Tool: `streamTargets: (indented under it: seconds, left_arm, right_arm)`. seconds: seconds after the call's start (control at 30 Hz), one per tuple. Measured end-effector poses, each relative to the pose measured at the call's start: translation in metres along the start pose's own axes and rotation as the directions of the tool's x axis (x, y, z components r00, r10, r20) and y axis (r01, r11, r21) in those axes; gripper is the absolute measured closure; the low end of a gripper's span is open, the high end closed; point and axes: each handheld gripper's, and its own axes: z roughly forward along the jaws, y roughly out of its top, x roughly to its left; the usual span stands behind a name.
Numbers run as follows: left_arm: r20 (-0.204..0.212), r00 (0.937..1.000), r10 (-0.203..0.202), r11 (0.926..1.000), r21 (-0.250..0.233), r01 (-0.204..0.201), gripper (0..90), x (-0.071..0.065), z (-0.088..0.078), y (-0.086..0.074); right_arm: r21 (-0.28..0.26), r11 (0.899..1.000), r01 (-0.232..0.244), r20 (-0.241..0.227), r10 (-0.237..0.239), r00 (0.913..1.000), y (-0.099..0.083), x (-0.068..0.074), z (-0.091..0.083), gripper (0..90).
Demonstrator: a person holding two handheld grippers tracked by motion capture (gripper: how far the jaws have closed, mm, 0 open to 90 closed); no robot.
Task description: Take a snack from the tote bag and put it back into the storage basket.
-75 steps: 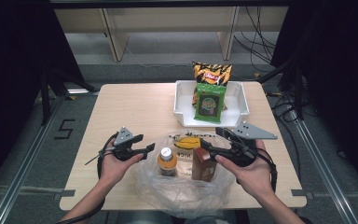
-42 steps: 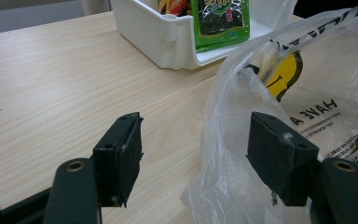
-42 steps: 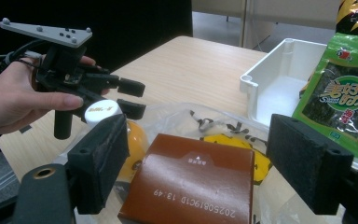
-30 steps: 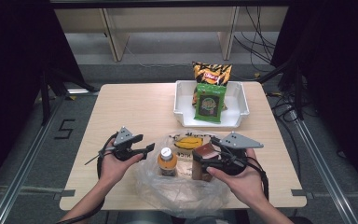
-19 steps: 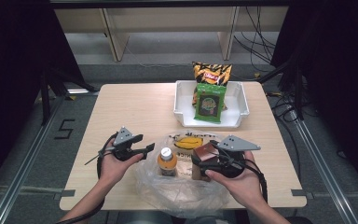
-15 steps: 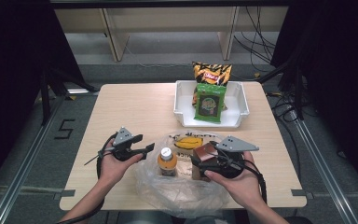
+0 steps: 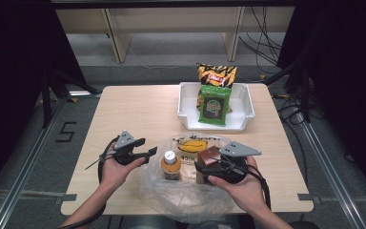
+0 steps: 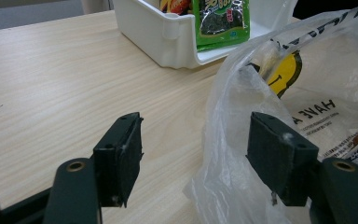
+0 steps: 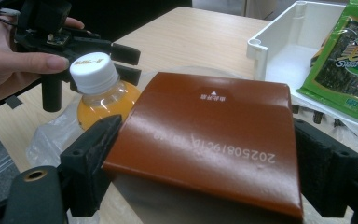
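Unpacking: groceries are sitting in a bag, seemingly bound for the tray.
Table [image 7: 138,109]: carrying everything.
Tray [image 7: 187,102]: white, holding two snack packets at the far side.
Plastic bag [image 7: 186,200]: thin, limp, slippery; lying open at the near edge.
Brown carton [image 9: 214,135]: standing inside the bag beside the orange bottle [image 7: 170,165]; stiff, light, glossy, probably best squeezed across its flat sides.
Right gripper [image 9: 205,163]: jaws bracketing the carton's sides; firm contact is unclear.
Left gripper [image 8: 200,158]: gaping wide, holding nothing, with bag film lying against one pad.
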Motion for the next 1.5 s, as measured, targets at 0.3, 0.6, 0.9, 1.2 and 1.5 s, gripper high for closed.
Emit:
streamTargets:
  seconds: [0.3,0.6,0.9,1.2,1.5]
  left_arm:
    - [0.000,1.0000,0.008,0.9999,-0.008,-0.008,35.0,0.0018,0.0001,0.0018]
    - [-0.005,1.0000,0.009,0.9999,-0.007,-0.009,35.0,0.0005,0.0001,0.0030]
    - [0.000,0.9998,0.020,0.9998,-0.009,-0.020,34.9,0.0005,0.0001,0.0039]
    - [-0.002,0.9998,0.020,0.9998,-0.004,-0.020,34.9,-0.0002,0.0002,0.0037]
    - [0.001,0.9998,0.018,0.9998,-0.001,-0.018,34.9,-0.0009,0.0013,0.0032]
  right_arm:
    - [0.000,1.000,-0.031,0.027,0.031,0.9992,-0.0011,0.0005,-0.0064,18.6]
    - [-0.004,1.000,-0.020,0.023,0.020,0.9995,-0.0043,-0.0014,-0.0042,20.3]
    - [-0.032,0.999,0.035,0.041,-0.033,0.9986,-0.0050,-0.0035,-0.0046,25.4]
    - [-0.038,0.999,0.017,0.052,-0.015,0.9985,-0.0061,-0.0009,-0.0052,30.5]
    - [-0.038,0.999,0.028,0.043,-0.026,0.9987,-0.0070,-0.0011,-0.0017,26.8]
